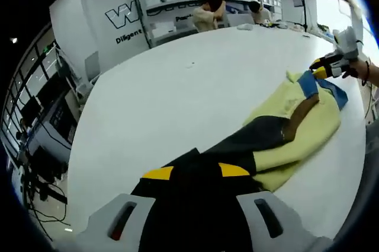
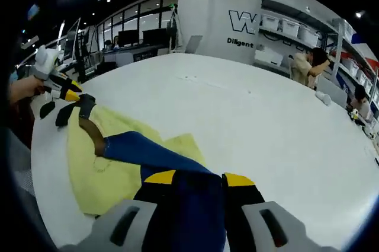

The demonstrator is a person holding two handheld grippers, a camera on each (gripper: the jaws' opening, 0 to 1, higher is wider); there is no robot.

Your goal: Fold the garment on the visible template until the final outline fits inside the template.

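I hold one soft garment, pale yellow in the body with a dark navy-blue sleeve or panel and a brown inner collar band, between my two hands, and it lies stretched across the wide white round-edged surface. In the left gripper view my left gripper has its yellow-tipped jaws closed on the dark end of the cloth at 6 o'clock, and the fabric runs away toward 2 o'clock, where my right gripper pinches the blue edge. In the right gripper view the same right gripper clamps blue fabric at 6 o'clock, and the yellow body of the garment spreads toward 9 o'clock, with the left gripper gripping the far dark corner near 10 o'clock. I judge the cloth light and limp: it sags, wrinkles and bunches along the line between my jaws, so it will drape rather than hold a crease. It should not slip much on a pinch, but thin layers may separate. Corners and hem edges look like the best holds. I cannot make out a template outline on the surface.
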